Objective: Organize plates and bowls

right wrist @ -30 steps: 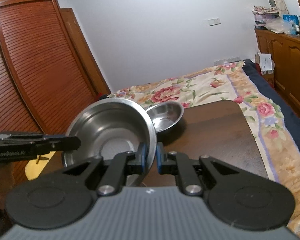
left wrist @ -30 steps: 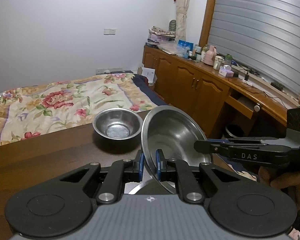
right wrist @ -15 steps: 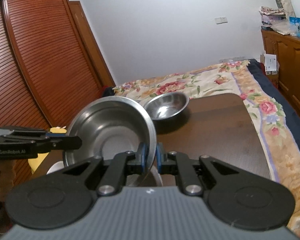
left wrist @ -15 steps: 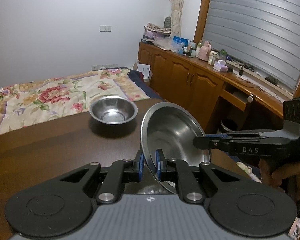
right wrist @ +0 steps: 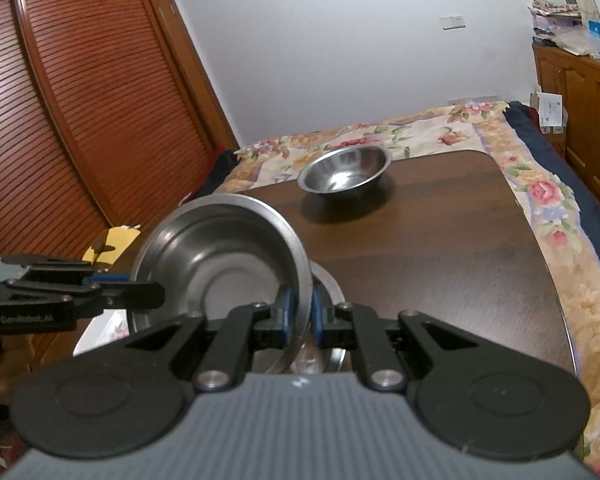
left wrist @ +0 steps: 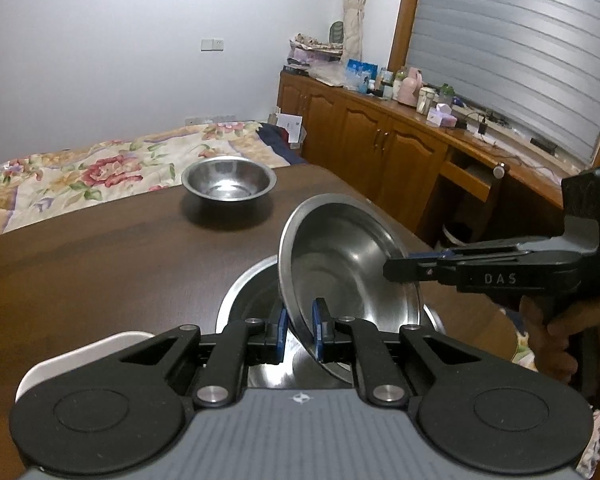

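Note:
Both grippers hold one steel plate point(left wrist: 340, 264) by opposite rims, tilted just above a second steel plate point(left wrist: 248, 292) lying on the brown table point(left wrist: 100, 264). My left gripper point(left wrist: 299, 334) is shut on the near rim. My right gripper point(right wrist: 300, 316) is shut on the held plate point(right wrist: 220, 248); its fingers point(left wrist: 416, 270) show from the side in the left wrist view. The lower plate's edge point(right wrist: 328, 284) shows under the held one. A small steel bowl point(left wrist: 229, 181) stands alone at the table's far side, also in the right wrist view point(right wrist: 345, 168).
A white plate point(left wrist: 84, 352) lies at the table's near left. A bed with a floral cover point(left wrist: 80, 172) lies beyond the table. Wooden cabinets point(left wrist: 380, 148) stand on the right, a slatted wardrobe point(right wrist: 80, 100) on the left.
Both grippers have lowered the held plate towards the table; the second steel plate and the white plate have come into view beneath it. The far bowl has not moved.

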`<state>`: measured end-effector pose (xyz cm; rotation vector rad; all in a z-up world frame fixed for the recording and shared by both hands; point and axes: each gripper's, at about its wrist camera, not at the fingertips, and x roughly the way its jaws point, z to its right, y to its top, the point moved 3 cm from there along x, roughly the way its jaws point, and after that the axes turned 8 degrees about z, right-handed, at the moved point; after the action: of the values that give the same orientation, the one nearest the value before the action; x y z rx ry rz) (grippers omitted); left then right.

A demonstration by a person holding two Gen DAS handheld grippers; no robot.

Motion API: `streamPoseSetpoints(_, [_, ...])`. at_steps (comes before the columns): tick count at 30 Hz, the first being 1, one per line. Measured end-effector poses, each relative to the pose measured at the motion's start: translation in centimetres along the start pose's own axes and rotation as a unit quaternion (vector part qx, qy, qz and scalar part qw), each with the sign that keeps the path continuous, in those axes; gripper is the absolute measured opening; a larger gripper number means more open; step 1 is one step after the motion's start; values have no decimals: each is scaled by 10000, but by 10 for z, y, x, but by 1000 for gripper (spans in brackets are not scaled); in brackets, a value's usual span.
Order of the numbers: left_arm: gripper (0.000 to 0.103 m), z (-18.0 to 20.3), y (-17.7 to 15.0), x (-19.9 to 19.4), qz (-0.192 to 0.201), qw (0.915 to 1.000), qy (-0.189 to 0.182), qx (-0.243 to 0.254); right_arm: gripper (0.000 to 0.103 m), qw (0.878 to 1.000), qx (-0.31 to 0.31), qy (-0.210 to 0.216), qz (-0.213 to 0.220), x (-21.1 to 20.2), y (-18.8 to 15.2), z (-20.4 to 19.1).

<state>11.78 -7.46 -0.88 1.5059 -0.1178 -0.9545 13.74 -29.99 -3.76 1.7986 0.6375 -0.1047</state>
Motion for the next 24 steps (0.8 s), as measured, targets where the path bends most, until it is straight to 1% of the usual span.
streamPoseSetpoints(5, [14,4,-11,2,-68,9998,117,115,13,9998,-174,-58,-66,1,-7,-5])
streamPoseSetpoints(11, [15,11,-19,7,-108,9988,298,385,13,9992,-352,-129,-123,5,-10,-8])
streamPoseSetpoints(16, [17,15,-26,13,-136,9962,497,707,13,9974,-675,-235,-135,6,-13,-14])
streamPoseSetpoints(24, [17,8,-31,21,-254,9951,614,735,12,9943,-990,-338,-184,11,-18,-18])
